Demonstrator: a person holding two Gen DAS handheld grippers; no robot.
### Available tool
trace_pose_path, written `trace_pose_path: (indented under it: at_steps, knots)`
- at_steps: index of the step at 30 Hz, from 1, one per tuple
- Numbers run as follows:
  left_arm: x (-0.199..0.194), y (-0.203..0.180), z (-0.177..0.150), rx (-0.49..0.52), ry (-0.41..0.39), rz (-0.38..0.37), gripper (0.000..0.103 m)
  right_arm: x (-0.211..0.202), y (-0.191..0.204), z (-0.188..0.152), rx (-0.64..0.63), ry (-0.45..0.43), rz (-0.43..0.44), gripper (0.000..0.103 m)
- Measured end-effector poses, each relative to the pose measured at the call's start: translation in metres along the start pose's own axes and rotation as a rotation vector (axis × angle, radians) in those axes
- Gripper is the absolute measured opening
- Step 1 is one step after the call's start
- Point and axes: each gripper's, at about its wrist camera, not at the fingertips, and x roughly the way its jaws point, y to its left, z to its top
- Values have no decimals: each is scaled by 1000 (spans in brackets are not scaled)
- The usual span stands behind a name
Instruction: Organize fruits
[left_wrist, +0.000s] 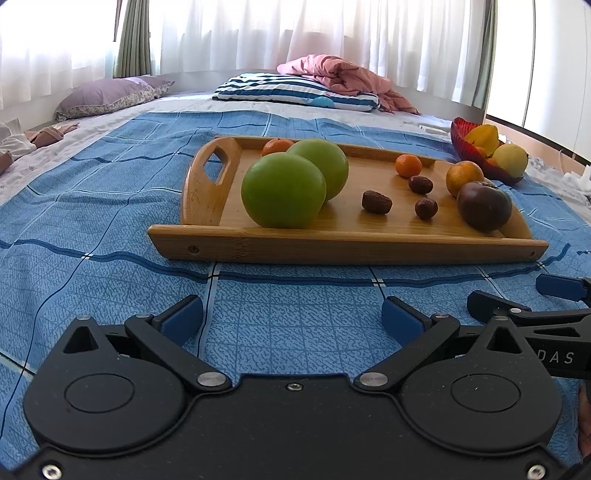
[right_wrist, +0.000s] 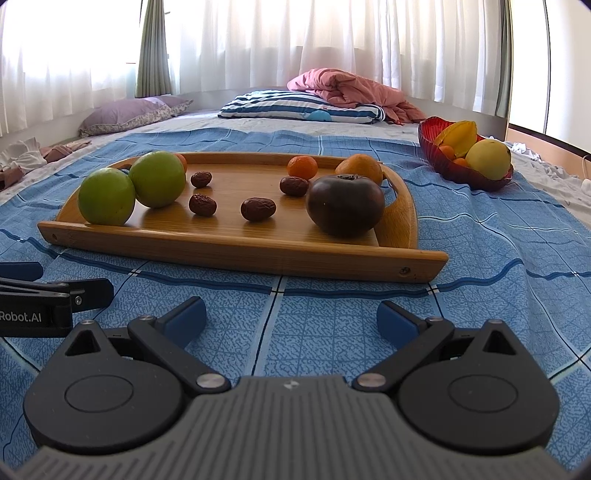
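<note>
Hovering low over the blue checked bedspread (right_wrist: 332, 332), both tools are sitting just short of the wooden tray (right_wrist: 236, 254). The left gripper (left_wrist: 291, 317) and the right gripper (right_wrist: 291, 314) are each showing jaws spread wide with nothing between the blue pads.

Fruit is lying in two places. On the tray: two green apples (right_wrist: 157, 179) touching at the left end, four dried dates (right_wrist: 258, 209) scattered across the middle, a dark persimmon-like fruit (right_wrist: 345, 205) at the right end with an orange (right_wrist: 360, 168) just behind it, a small tangerine (right_wrist: 302, 166) near the far rim, and another partly hidden behind the apples. Beyond the tray's right end, a red glass bowl (right_wrist: 428, 144) is holding a star fruit (right_wrist: 460, 138), a pale yellow fruit (right_wrist: 487, 158) and some small orange pieces.

Judgement: the scene is fitting either fruit going from tray to bowl with much left, or fruit being laid out on the tray from the bowl; no grasp is in hand. Any pick is calling for a wide opening on the round fruit and a gentle close on the dates.

The bedding is looking soft and uneven. Pillows (right_wrist: 299, 105), a pink quilt (right_wrist: 347, 88) and bright curtains (right_wrist: 295, 37) are lying behind.
</note>
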Motion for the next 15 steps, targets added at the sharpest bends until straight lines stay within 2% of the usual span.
trace_pose_path:
  at_steps: [15]
  knots:
    - [0, 0, -1, 3, -2, 3, 103, 0, 0, -1, -1, -2, -1, 103]
